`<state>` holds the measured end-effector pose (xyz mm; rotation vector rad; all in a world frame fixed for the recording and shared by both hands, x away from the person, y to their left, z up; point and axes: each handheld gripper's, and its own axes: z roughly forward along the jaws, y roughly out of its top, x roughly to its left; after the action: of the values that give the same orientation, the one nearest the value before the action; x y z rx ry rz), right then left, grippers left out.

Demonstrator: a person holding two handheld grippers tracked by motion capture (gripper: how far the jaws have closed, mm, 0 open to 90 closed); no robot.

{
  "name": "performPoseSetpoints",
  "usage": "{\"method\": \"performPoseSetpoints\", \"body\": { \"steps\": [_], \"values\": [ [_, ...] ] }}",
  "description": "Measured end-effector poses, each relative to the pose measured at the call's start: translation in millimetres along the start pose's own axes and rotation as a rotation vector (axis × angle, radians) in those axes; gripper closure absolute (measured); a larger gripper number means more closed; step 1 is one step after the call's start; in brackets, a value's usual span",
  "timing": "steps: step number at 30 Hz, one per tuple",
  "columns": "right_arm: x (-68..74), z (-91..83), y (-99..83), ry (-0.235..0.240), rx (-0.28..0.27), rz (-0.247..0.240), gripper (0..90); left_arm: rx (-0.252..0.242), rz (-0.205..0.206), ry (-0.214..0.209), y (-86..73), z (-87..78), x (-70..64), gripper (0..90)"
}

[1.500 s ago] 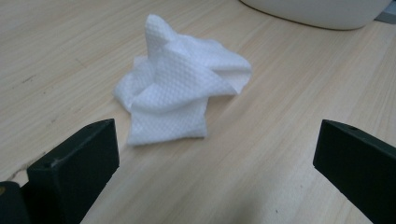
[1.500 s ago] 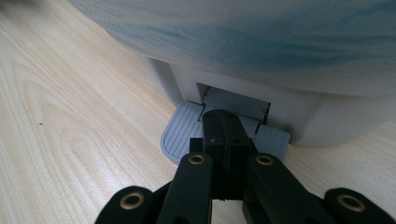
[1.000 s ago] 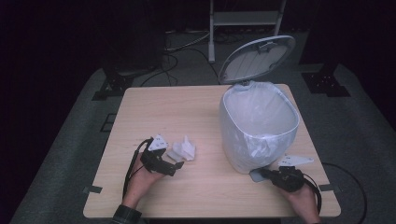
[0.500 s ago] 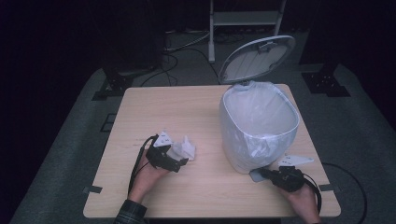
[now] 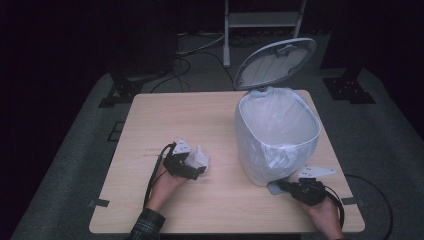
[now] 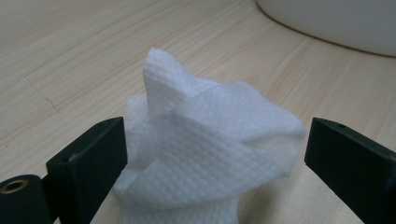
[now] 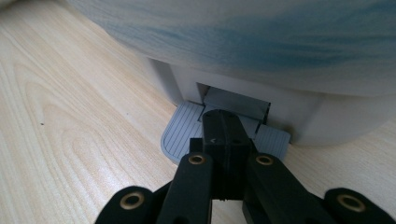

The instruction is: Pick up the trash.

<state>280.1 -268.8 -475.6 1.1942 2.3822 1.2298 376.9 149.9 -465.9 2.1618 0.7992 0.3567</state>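
White crumpled tissue (image 6: 205,154) on wood

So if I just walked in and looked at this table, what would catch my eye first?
Probably the white pedal bin on the table's right side, lined with a bag, its lid tipped up. The right gripper rests shut on the grey pedal at its foot. On the left, the left gripper sits open around a crumpled white tissue.

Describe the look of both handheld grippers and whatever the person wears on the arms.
Both the left gripper and the right gripper are black, with blocky jaws, brass-coloured pivot rivets, a grey three-cornered top plate and a trailing black cable. A dark plaid sleeve covers the left forearm.
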Motion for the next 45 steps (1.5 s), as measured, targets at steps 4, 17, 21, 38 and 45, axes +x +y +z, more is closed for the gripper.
{"method": "performPoseSetpoints", "body": {
  "steps": [4,17,21,38,45],
  "values": [
    [-0.1,0.0,-0.1,0.000,0.000,-0.001,90.0,0.026,0.003,0.007,-3.7,8.3,3.5,13.2],
    [0.1,0.0,-0.2,0.000,-0.001,-0.002,90.0,0.045,0.042,0.014,-5.6,6.9,2.2,52.1],
    [0.0,0.1,-0.2,-0.002,-0.001,-0.004,90.0,0.047,0.056,0.011,-5.8,5.1,1.4,59.4],
    [0.0,0.0,-0.3,-0.001,-0.002,-0.003,90.0,-0.030,0.017,-0.073,-4.0,-7.7,3.6,75.4],
    [0.0,0.0,-0.3,0.000,-0.002,-0.002,90.0,-0.068,0.002,-0.114,3.0,-19.4,3.2,76.9]
  ]
}}
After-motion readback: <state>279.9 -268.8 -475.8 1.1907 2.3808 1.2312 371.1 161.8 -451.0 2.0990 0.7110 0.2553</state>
